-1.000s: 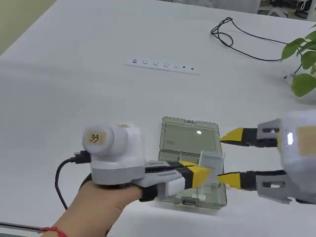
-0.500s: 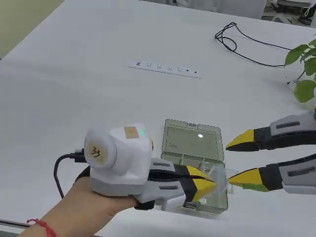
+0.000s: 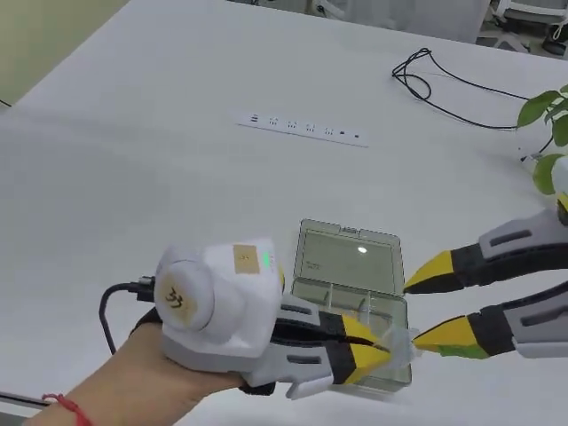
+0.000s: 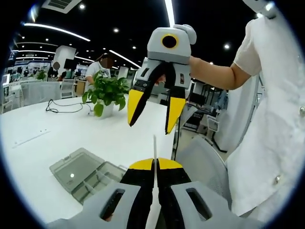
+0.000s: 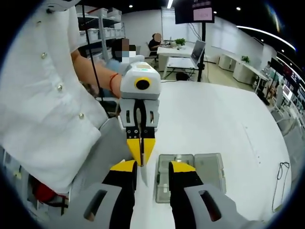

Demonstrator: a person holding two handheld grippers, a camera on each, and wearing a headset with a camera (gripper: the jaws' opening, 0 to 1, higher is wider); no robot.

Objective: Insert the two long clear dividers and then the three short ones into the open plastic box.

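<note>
The left hand-held gripper (image 3: pixel 368 344), whose round back end carries a label (image 3: pixel 175 299) reading "33", is clamped on a clear divider (image 3: pixel 398 342). It holds the divider over the near right corner of the open plastic box (image 3: pixel 348 256) on the white tabletop (image 3: pixel 133 160). The right hand-held gripper (image 3: pixel 414 311) has its jaws apart just beside the divider, possibly touching it. Beyond lies a white power strip (image 3: pixel 306 129), its markings too small to read.
</note>
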